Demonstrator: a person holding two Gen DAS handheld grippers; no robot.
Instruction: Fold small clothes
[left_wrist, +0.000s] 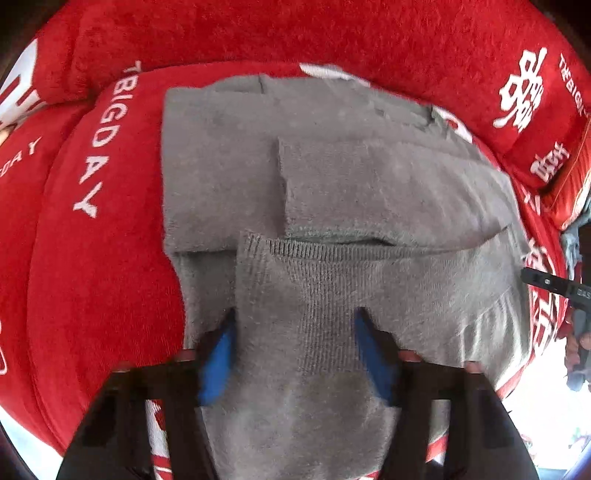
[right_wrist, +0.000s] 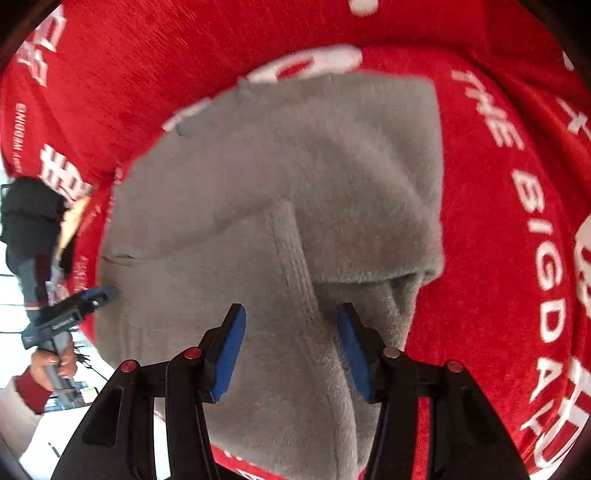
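A small grey knit garment (left_wrist: 332, 177) lies partly folded on a red sofa seat (left_wrist: 103, 266), with a sleeve laid across its body. In the left wrist view its ribbed hem (left_wrist: 314, 258) runs between the blue pads (left_wrist: 218, 362) of my left gripper (left_wrist: 295, 314), which is open around the cloth. In the right wrist view the grey garment (right_wrist: 295, 155) has a thick fold that passes between the fingers of my right gripper (right_wrist: 291, 308), also open. The left gripper (right_wrist: 92, 297) shows at the garment's left edge, held by a hand (right_wrist: 51, 363). The right gripper's tip (left_wrist: 546, 282) shows at the right.
The red sofa backrest (left_wrist: 295, 33) with white lettering rises behind the garment. A red cushion (left_wrist: 532, 110) sits at the right. The seat's front edge drops to a bright floor (right_wrist: 22, 306) at the left of the right wrist view.
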